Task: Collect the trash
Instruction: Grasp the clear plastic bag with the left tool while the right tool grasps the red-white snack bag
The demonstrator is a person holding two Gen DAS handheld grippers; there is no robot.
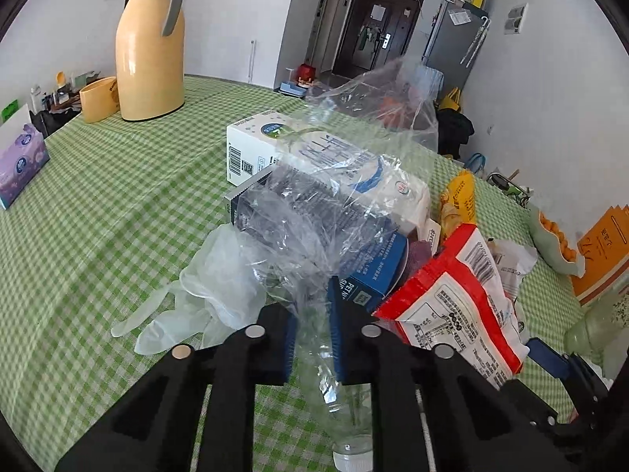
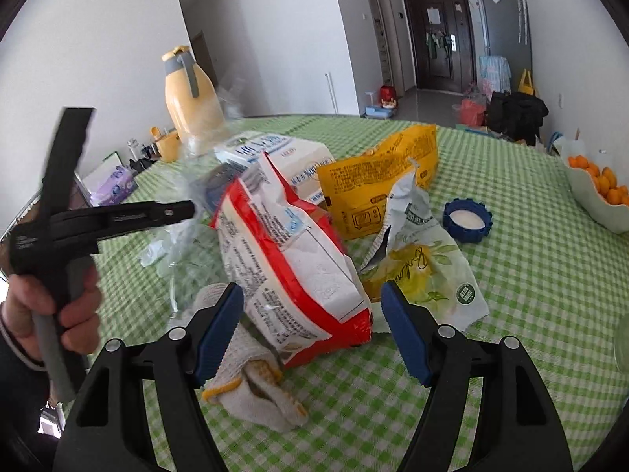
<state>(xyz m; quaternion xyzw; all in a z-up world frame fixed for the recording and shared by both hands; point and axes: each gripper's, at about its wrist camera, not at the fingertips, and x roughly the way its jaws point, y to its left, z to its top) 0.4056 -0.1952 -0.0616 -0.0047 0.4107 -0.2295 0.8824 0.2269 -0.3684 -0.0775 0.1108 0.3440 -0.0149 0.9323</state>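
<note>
A clear bag (image 1: 314, 236) on the table (image 1: 118, 196) is pinched by the nearly closed left gripper (image 1: 312, 338). The right gripper (image 2: 310, 330) is spread wide around a red packet (image 2: 298, 275), unpinched.

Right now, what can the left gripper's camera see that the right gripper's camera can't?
Only the left wrist view shows the see-through glove and the left gripper pinching the clear plastic bag. Only the right wrist view shows the blue cap, the knitted glove and the open right gripper. Both show the red and white bag, the yellow jug and the checked tablecloth.
</note>
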